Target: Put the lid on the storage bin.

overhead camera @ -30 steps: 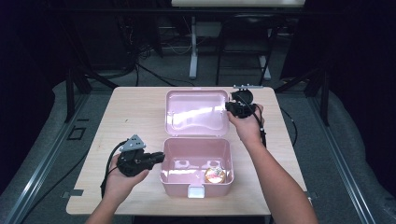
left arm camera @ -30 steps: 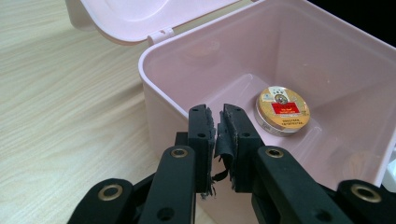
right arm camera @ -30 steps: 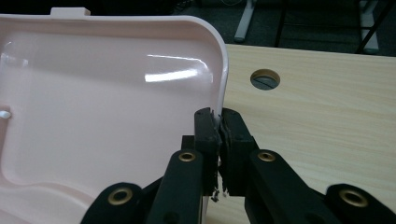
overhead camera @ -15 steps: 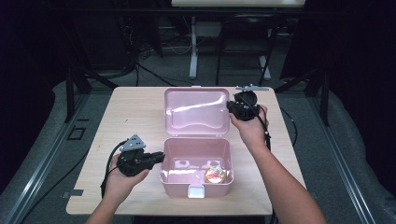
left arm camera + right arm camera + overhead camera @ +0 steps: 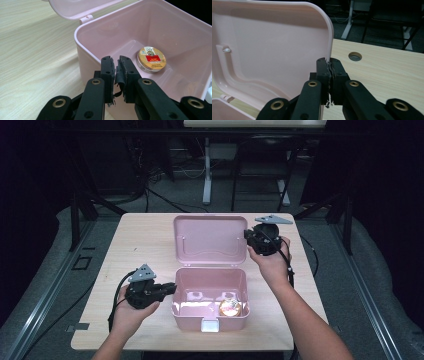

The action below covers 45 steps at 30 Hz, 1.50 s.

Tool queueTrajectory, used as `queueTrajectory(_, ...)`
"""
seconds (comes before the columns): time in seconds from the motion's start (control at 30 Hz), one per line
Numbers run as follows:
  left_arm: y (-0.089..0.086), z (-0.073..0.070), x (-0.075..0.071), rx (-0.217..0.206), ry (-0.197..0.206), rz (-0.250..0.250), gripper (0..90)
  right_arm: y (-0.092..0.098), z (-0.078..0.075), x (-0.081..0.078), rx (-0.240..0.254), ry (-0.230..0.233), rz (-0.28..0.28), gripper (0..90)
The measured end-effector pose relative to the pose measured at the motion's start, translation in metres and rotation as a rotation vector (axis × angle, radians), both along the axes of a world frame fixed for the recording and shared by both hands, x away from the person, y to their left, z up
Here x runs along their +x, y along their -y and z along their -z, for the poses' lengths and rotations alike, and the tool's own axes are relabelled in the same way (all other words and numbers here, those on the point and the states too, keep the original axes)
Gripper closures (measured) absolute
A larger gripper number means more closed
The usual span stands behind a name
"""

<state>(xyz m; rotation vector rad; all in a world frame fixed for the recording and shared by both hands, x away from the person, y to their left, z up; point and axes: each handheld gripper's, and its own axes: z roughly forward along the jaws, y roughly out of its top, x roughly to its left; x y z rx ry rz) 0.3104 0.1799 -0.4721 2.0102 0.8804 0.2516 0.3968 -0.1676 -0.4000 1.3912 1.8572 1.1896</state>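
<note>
A pink plastic box [image 5: 210, 314] stands open on the table, its lid [image 5: 210, 240] leaning back behind it. Inside, at the front right, lies a round gold tin with a red label [image 5: 230, 307], also seen in the left gripper view [image 5: 151, 59]. My left gripper [image 5: 173, 287] lies level with its tips against the box's left wall [image 5: 87, 57]. Its jaws [image 5: 116, 61] are all but closed, with nothing between them. My right gripper [image 5: 247, 236] is shut and empty, its tips [image 5: 329, 61] just beside the lid's right edge [image 5: 329, 32].
The box sits mid-table on a light wooden top [image 5: 140, 250]. A white latch [image 5: 209, 325] is on the box's front. A round cable hole [image 5: 355, 56] is in the tabletop beyond the lid. Dark floor, cables and stand legs surround the table.
The right hand has drifted a little to the right along the lid's edge. The left hand, the box and the lid look unchanged.
</note>
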Motion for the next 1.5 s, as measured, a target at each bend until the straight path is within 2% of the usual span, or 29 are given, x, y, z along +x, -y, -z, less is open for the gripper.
queueTrajectory(0.27, 0.0, 0.0, 0.0, -0.001, 0.0, 0.0, 82.1, 0.003, -0.002, -0.012, 0.02, 0.023, -0.018, 87.1)
queueTrajectory(1.0, 0.0, 0.0, 0.0, -0.001, -0.001, -0.002, 82.2, 0.006, 0.001, -0.054, -0.009, 0.128, -0.059, 87.2)
queueTrajectory(1.07, -0.001, 0.0, 0.0, 0.008, 0.003, 0.002, 82.2, 0.006, 0.002, -0.056, -0.009, 0.132, -0.062, 87.1)
queueTrajectory(1.37, -0.001, 0.0, 0.001, -0.004, -0.003, 0.004, 82.2, 0.007, 0.004, -0.066, -0.011, 0.149, -0.072, 86.6)
queueTrajectory(1.5, -0.001, -0.001, 0.002, 0.002, -0.001, 0.006, 82.1, 0.009, 0.005, -0.068, 0.012, 0.143, -0.079, 86.0)
